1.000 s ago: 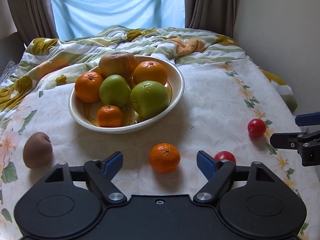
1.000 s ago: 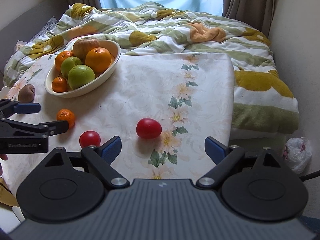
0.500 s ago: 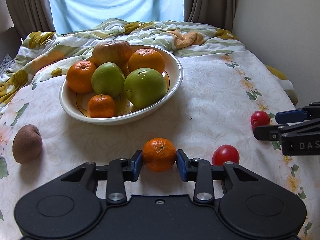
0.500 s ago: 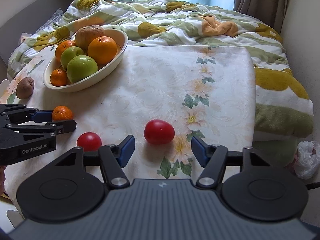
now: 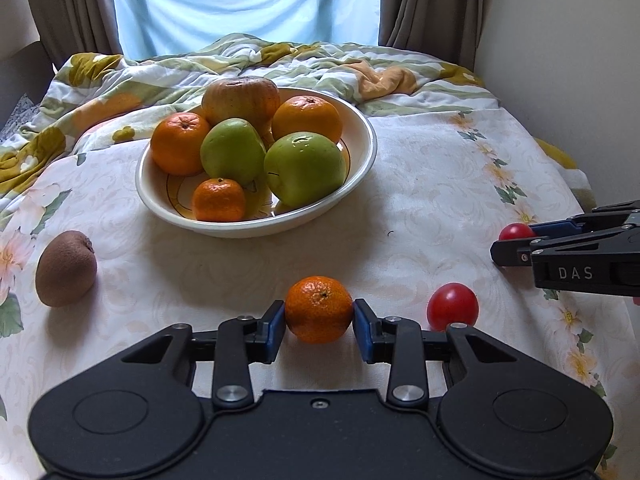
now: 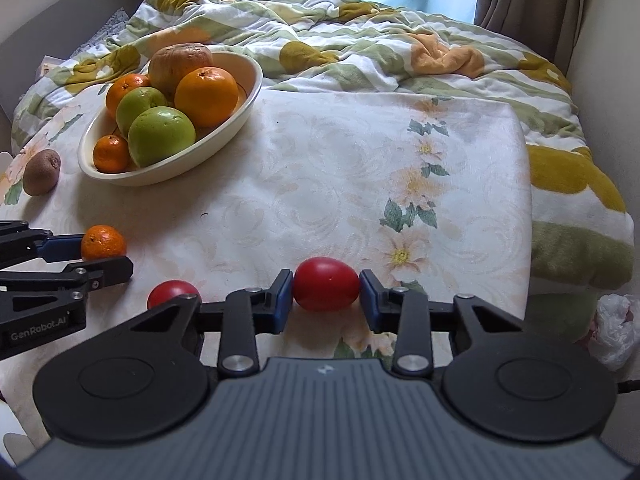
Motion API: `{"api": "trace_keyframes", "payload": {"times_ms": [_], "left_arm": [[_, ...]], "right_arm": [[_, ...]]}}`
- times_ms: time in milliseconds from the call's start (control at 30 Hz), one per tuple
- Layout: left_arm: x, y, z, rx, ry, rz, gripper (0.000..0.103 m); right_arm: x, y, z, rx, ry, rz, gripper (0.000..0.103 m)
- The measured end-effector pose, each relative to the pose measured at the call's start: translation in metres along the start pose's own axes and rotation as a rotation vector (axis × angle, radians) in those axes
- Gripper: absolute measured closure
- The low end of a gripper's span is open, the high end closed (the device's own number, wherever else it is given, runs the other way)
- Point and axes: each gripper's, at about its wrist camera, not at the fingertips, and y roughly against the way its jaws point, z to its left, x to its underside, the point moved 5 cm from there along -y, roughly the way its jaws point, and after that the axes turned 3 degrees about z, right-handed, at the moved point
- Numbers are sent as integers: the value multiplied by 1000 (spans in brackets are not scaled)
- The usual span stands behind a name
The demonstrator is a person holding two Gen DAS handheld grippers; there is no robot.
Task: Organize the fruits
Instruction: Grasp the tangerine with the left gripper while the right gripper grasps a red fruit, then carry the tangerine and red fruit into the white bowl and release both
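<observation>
mandarin [image 5: 319,309]: small, orange, clamped by left gripper [image 5: 319,322] | tomato [image 6: 326,289]: now gripped by right gripper [image 6: 326,300], previously unclosed

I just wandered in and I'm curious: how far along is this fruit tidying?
Partly done. The bowl already holds six fruits. In hand: the left gripper is closed on a mandarin, and the right gripper on a red tomato; both sit on the cloth. Left: a second tomato and a kiwi.

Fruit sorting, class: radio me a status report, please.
Left gripper shut on mandarin. Right gripper shut on tomato. Bowl ahead, path unobstructed.
</observation>
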Motion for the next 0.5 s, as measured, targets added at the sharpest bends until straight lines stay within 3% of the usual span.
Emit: {"api": "trace_keyframes", "payload": {"times_ms": [500], "left_arm": [[-6, 48, 6, 9, 52, -57, 63]], "right_arm": [[-9, 36, 14, -9, 25, -33, 52]]}}
